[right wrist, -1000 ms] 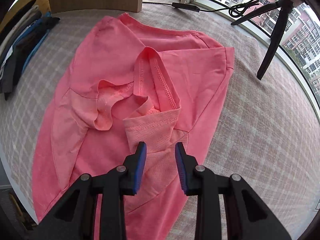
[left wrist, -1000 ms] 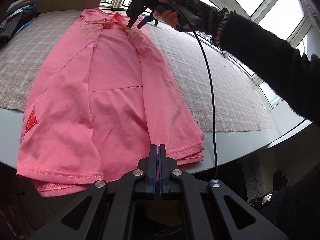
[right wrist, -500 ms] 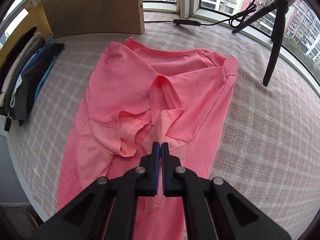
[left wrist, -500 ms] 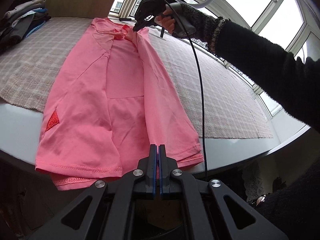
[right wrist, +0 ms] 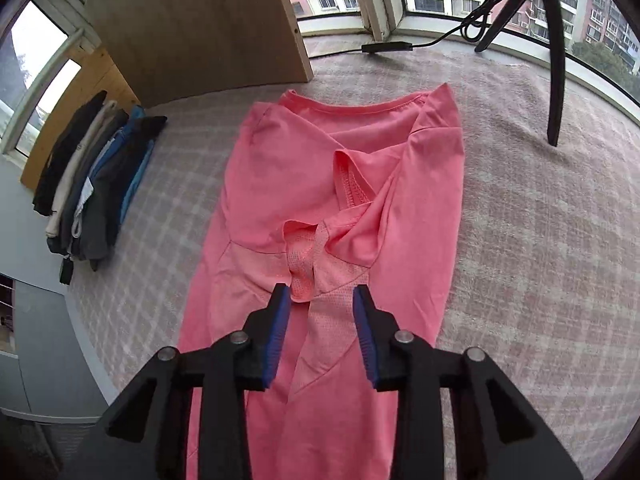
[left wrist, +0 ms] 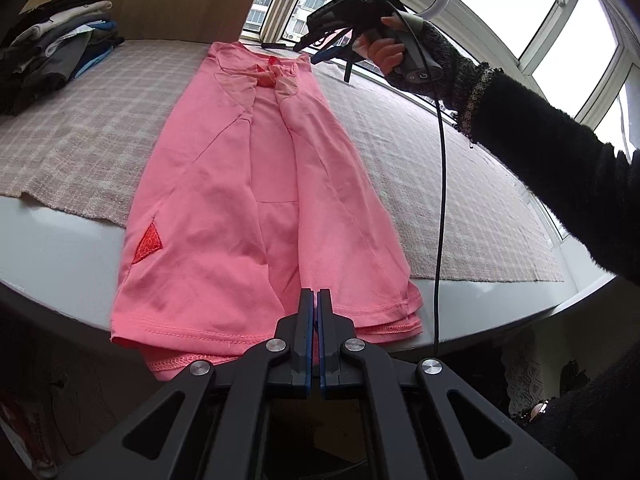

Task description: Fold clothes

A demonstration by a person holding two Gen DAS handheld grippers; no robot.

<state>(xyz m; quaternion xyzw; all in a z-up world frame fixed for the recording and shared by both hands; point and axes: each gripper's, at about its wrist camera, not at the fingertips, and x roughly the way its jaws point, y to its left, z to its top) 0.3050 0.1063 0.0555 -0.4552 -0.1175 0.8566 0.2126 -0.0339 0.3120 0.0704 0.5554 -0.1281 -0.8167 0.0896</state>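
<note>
A pink T-shirt (left wrist: 224, 216) lies lengthwise on the checked cloth, both sides folded in to the middle, its hem hanging over the table's near edge. My left gripper (left wrist: 315, 304) is shut at the hem; whether it pinches the fabric I cannot tell. In the right wrist view the shirt (right wrist: 420, 216) shows its collar end with the sleeves bunched at the centre. My right gripper (right wrist: 320, 308) is open and empty, held above the folded sleeves. It also shows in the left wrist view (left wrist: 320, 46), in a hand above the collar end.
A stack of folded dark, white and blue clothes (right wrist: 92, 192) lies at the left of the cloth, seen also in the left wrist view (left wrist: 52, 64). A wooden panel (right wrist: 192, 28) stands behind. A black tripod leg (right wrist: 556, 60) and cable stand at the window sill.
My right gripper closed on the sleeve fold, then opened, let it go and rose away from the collar end. The left gripper stayed shut at the hem.
</note>
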